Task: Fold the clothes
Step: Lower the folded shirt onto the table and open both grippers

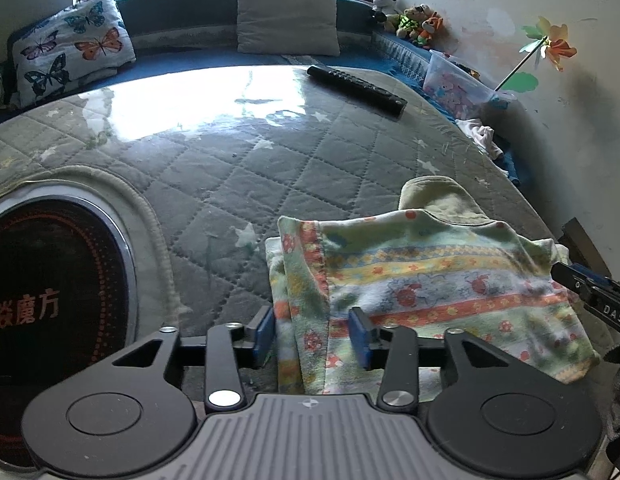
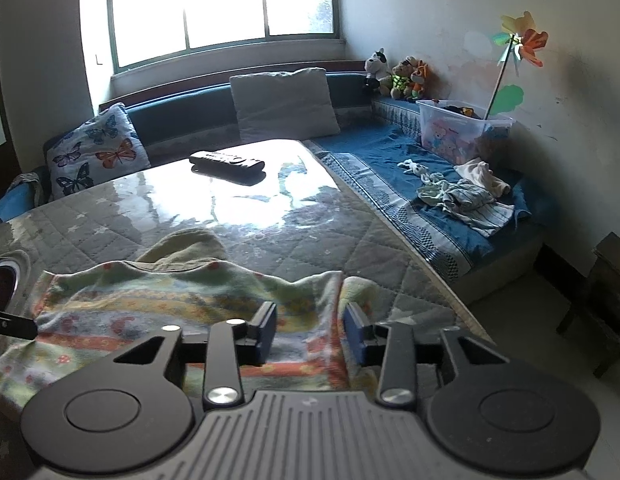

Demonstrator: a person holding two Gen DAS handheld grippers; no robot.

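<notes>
A folded child's garment (image 1: 429, 276) with pastel stripes and small animal prints lies on the quilted table cover (image 1: 230, 184), a yellow-green part sticking out at its far side. My left gripper (image 1: 311, 336) stands open over its left edge; cloth lies between the blue pads (image 1: 359, 338) without being pinched. My right gripper (image 2: 311, 332) is open over the right edge of the garment (image 2: 150, 312), a raised fold of cloth between its pads. Each gripper's tip shows in the other's view: the right gripper (image 1: 589, 296), the left gripper (image 2: 14, 326).
A black remote (image 2: 228, 162) lies far back on the table. A round dark cooktop (image 1: 50, 300) is set in the table at the left. Loose clothes (image 2: 465, 196), a plastic box (image 2: 457, 132), pillows and plush toys are on the blue bench. A dark stool (image 2: 601, 304) stands to the right.
</notes>
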